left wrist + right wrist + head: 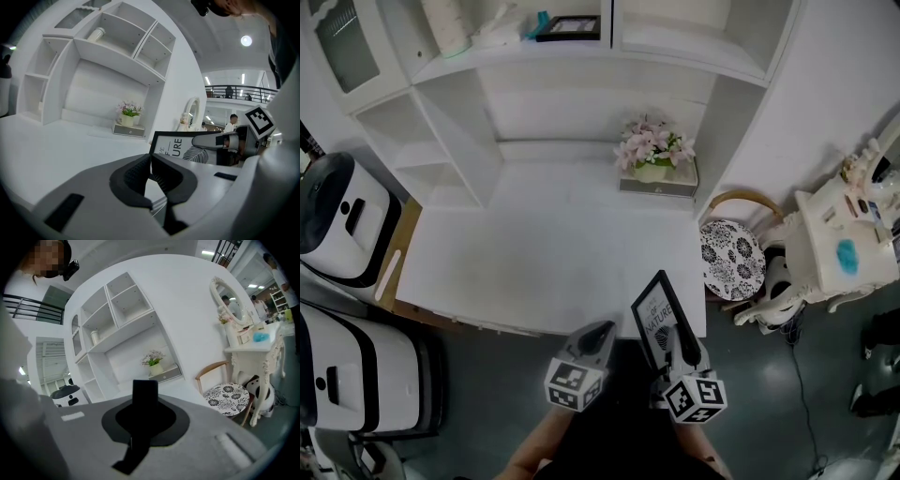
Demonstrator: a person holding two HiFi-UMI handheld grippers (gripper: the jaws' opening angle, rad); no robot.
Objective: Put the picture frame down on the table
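The picture frame [654, 311] is black with a white print and stands upright over the near edge of the white table [534, 253], right of centre. My right gripper [675, 334] is shut on its lower right edge. In the right gripper view the frame [145, 389] shows edge-on as a dark slab between the jaws of the right gripper [144, 405]. My left gripper [601, 329] hovers just left of the frame, apart from it. In the left gripper view the left gripper [150, 171] has its pads together with nothing between them, and the frame [180, 146] shows to its right.
A pot of pink flowers [653, 150] sits on a grey box at the table's back right. White shelves rise behind, one holding another framed picture [570, 28]. A patterned chair [731, 253] and a white dresser [839, 244] stand to the right, and white machines [337, 220] to the left.
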